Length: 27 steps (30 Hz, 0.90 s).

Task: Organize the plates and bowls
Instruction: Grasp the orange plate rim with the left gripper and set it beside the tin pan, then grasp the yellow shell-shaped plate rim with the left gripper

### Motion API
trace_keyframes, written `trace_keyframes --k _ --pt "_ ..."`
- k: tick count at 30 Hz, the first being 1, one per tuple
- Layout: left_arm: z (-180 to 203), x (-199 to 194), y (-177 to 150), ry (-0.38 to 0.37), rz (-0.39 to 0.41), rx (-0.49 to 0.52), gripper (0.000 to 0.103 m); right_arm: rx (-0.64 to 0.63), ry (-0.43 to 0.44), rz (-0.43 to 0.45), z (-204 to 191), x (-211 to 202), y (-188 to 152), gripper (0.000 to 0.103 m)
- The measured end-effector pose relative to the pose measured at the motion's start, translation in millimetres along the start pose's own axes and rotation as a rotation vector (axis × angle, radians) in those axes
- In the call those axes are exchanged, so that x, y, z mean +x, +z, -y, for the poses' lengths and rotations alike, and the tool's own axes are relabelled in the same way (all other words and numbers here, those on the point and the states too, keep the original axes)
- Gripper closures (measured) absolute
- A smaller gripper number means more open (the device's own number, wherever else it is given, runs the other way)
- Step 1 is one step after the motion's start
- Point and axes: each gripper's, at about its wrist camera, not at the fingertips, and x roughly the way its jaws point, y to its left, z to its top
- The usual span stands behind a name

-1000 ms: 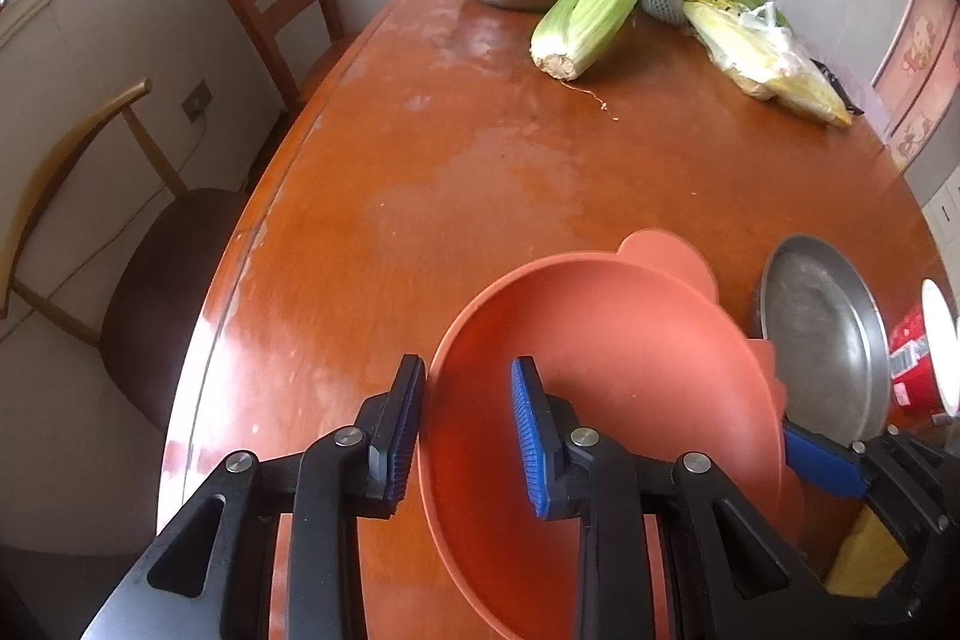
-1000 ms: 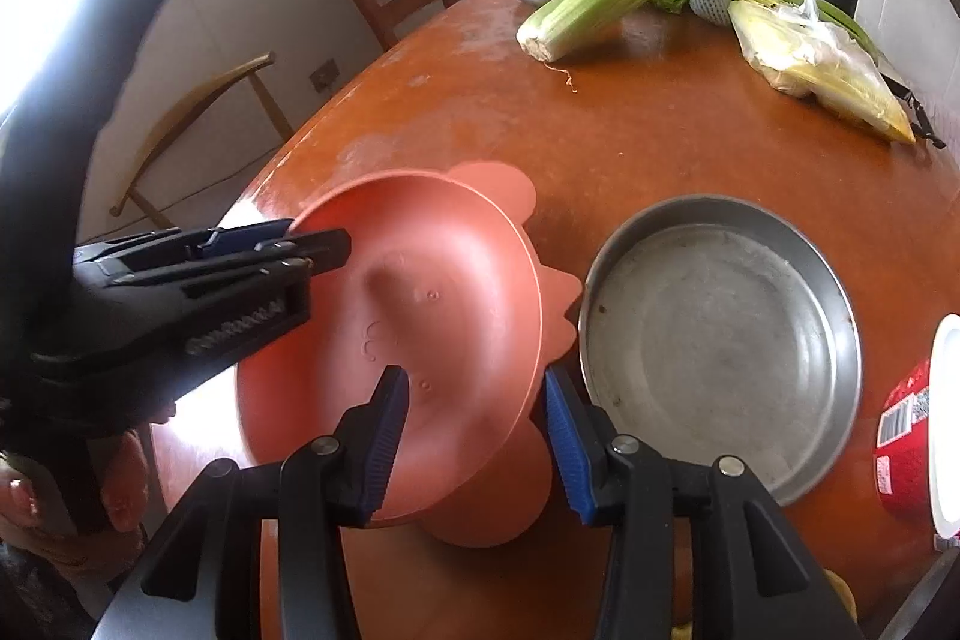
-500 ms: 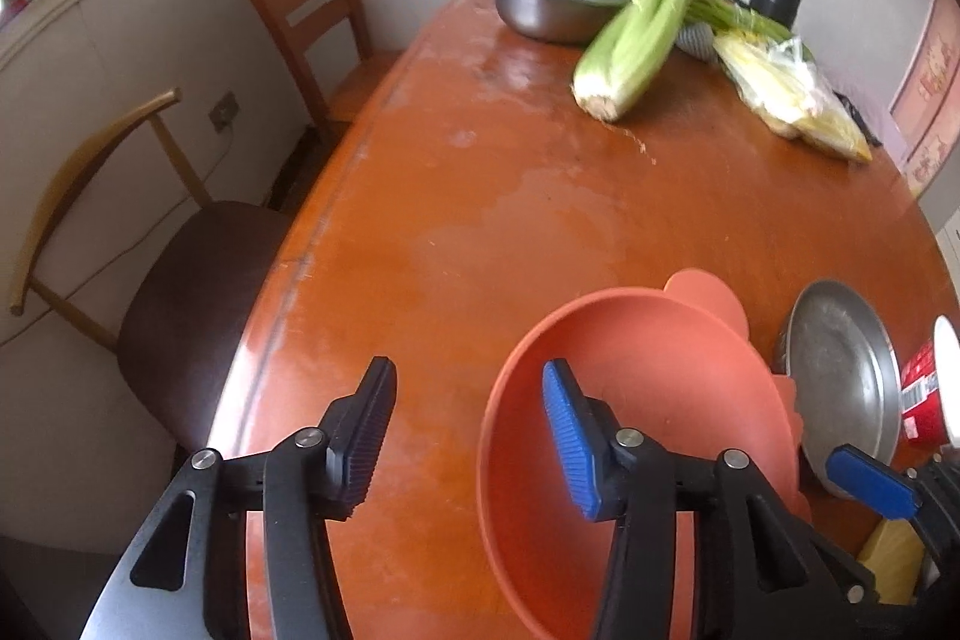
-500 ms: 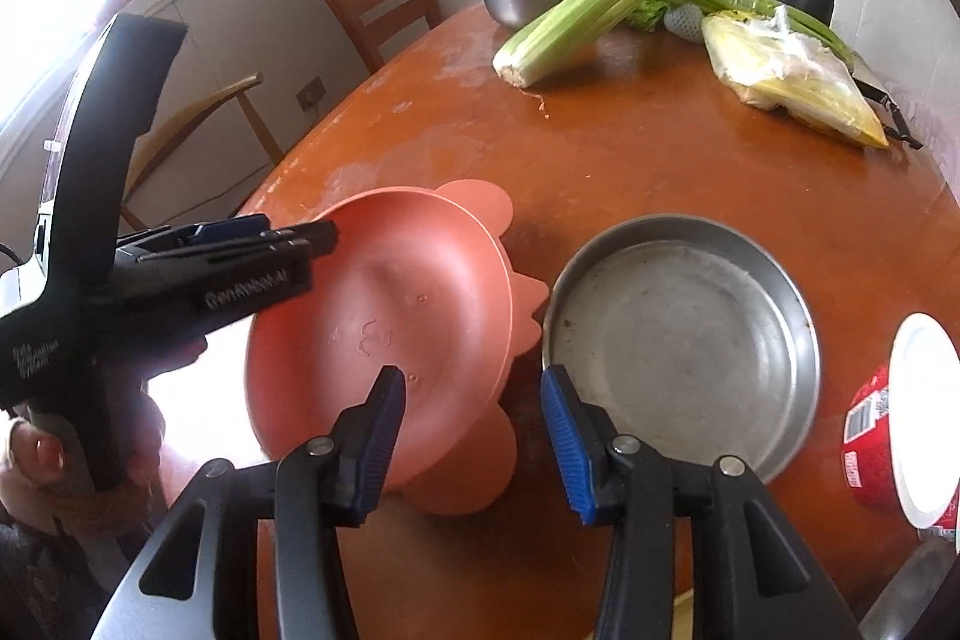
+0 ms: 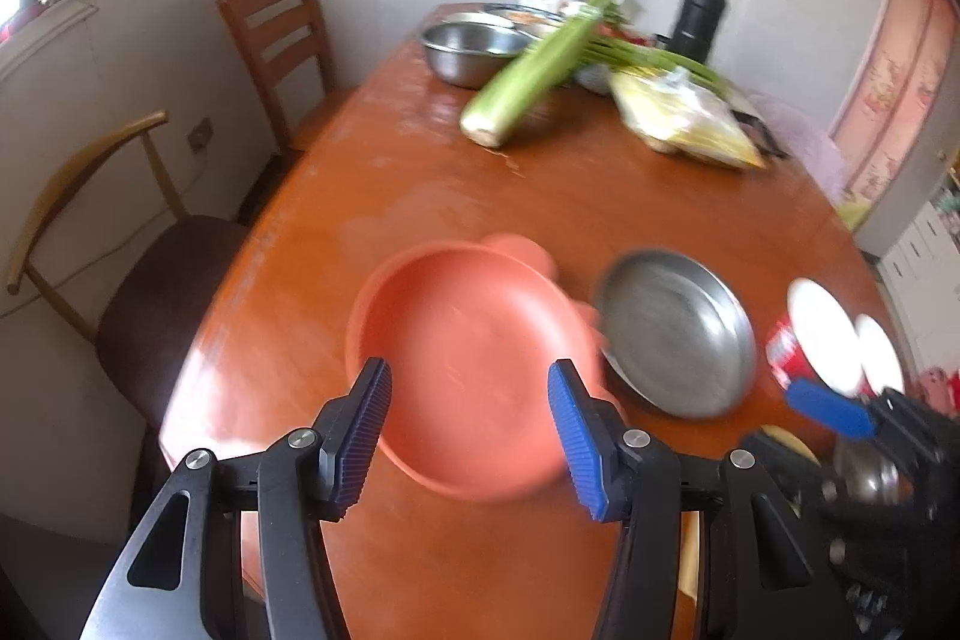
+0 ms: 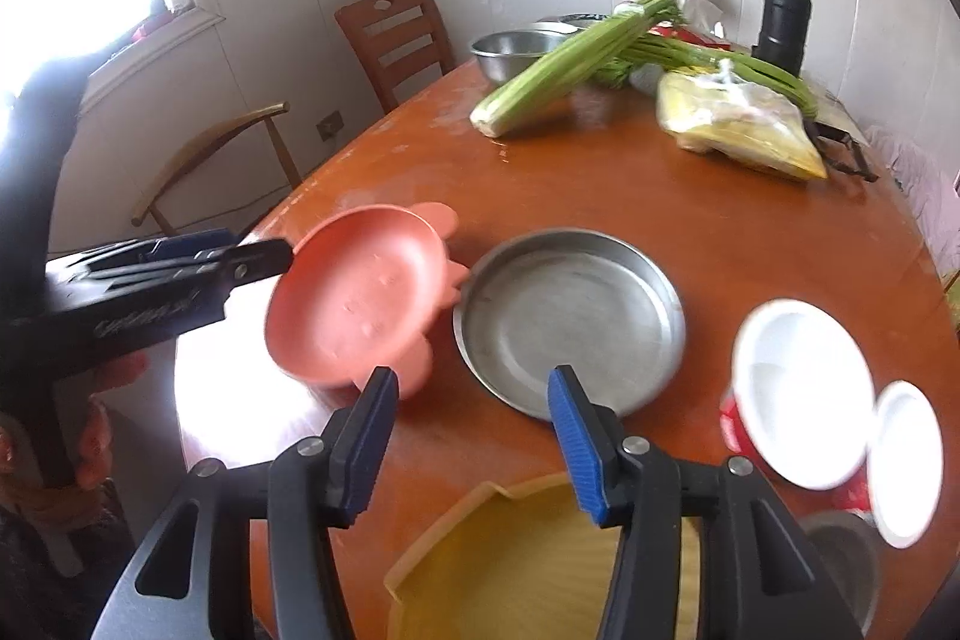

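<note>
A salmon-pink bowl (image 5: 468, 340) (image 6: 360, 304) rests on a pink lobed plate at the near left of the table. A round steel plate (image 5: 678, 334) (image 6: 570, 316) lies right beside it. My left gripper (image 5: 468, 400) hovers above and short of the bowl; its jaws are opening and nothing is between the pads. In the right wrist view it (image 6: 264, 256) reaches in from the left, off the bowl's rim. My right gripper (image 6: 472, 388) is also opening and holds nothing, raised over the gap between bowl and steel plate. One of its blue fingers (image 5: 828, 409) shows in the left wrist view.
A yellow plate (image 6: 510, 550) lies under my right gripper at the near edge. White bowls on red cups (image 6: 804, 394) stand at the right. Far end: a steel bowl (image 5: 474, 46), celery (image 5: 528, 82), bagged corn (image 5: 684, 118), a black flask (image 5: 699, 10). Two chairs (image 5: 282, 40) stand on the left.
Both grippers were shut on the pink bowl's rim. They have let go, spread their jaws, and pulled back and up; the bowl stays on the table.
</note>
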Motion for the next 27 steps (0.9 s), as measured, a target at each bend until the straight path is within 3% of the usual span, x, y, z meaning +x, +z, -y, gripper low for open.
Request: trace_keyframes --k 14,24,27 --pt "68 -13 -86 -0.030 -0.111 -0.030 0.047 -0.089 0.020 -0.065 60 -15 -45 0.051" --pt "105 -15 -106 -0.061 -0.154 -0.010 0.047 -0.152 0.035 -0.111 68 4 -50 0.051" --pt "113 -10 -112 -0.039 -0.168 -0.002 0.047 -0.174 0.017 -0.125 68 10 -49 0.051"
